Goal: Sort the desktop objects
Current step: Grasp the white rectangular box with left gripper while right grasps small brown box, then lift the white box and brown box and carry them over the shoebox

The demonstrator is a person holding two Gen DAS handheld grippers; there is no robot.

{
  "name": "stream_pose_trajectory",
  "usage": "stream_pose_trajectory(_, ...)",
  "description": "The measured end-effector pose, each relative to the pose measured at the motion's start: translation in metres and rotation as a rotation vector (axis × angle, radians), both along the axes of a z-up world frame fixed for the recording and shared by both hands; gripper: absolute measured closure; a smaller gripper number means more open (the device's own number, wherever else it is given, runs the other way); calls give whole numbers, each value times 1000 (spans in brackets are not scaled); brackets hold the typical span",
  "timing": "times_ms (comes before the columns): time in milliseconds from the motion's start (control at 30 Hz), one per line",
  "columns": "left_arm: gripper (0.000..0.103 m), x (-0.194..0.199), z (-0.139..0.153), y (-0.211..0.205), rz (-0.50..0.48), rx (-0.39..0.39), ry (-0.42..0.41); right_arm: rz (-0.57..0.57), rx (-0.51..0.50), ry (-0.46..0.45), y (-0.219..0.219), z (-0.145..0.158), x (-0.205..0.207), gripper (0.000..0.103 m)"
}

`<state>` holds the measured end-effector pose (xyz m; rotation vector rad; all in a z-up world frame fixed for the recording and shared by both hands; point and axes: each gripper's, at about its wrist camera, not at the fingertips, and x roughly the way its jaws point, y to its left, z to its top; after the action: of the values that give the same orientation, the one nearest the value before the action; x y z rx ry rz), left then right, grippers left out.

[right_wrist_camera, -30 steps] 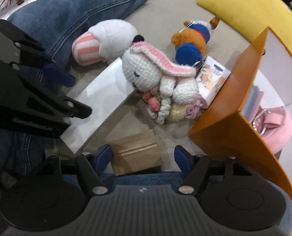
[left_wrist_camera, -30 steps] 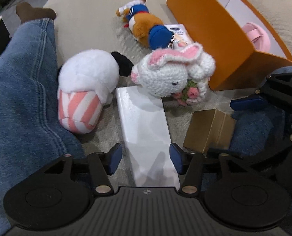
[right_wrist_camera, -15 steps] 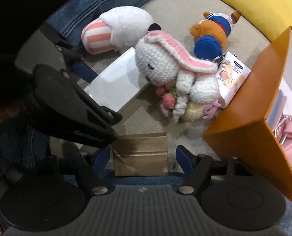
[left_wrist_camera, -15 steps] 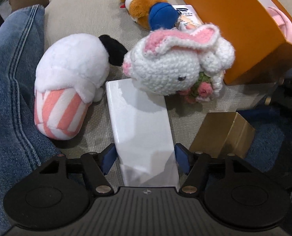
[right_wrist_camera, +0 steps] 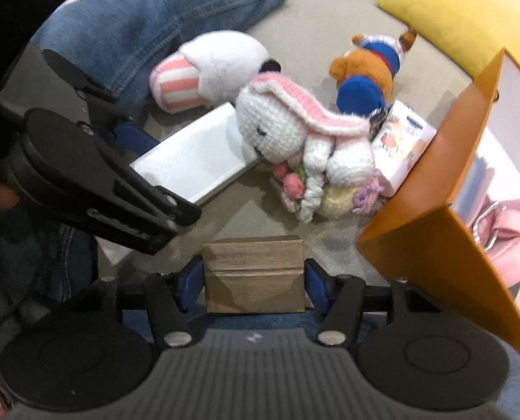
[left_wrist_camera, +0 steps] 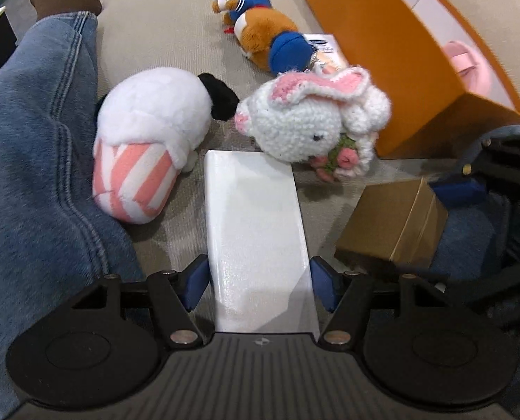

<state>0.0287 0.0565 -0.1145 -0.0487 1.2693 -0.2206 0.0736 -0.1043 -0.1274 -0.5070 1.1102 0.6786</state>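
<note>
A white flat box [left_wrist_camera: 256, 231] lies on the beige sofa, its far end under a crocheted bunny [left_wrist_camera: 295, 129]. My left gripper [left_wrist_camera: 259, 278] straddles the box's near end. Its jaws are closing, and the blue pads [left_wrist_camera: 195, 281] touch the box's two long sides. A small brown cardboard box [right_wrist_camera: 253, 266] sits to the right of the white one. The right gripper [right_wrist_camera: 253, 280] is shut on it, one pad against each side. A white plush with pink stripes [left_wrist_camera: 148, 150] lies left of the white box.
An open orange box [left_wrist_camera: 400, 63] stands at the right with a pink item [right_wrist_camera: 505, 217] inside. A brown and blue plush [left_wrist_camera: 263, 38] and a small printed carton [right_wrist_camera: 403, 147] lie beside it. A person's jeans leg [left_wrist_camera: 32, 140] fills the left. A yellow cushion [right_wrist_camera: 452, 10] is behind.
The right jaws have closed onto the brown box, which now sits square between them. The left jaws widened, and the left gripper dipped toward the white box and drew back.
</note>
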Motion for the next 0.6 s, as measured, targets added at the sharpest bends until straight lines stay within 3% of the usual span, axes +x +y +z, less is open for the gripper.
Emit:
stream_pose_trajectory(367,31,-16,66,-5,-86,-10,-85,-33,76,-43,-38,64,-9,41)
stream_pose_trajectory(600,31,12,112,-23,-188,-31,-183,-75,61,-115,-64,104,-14,41)
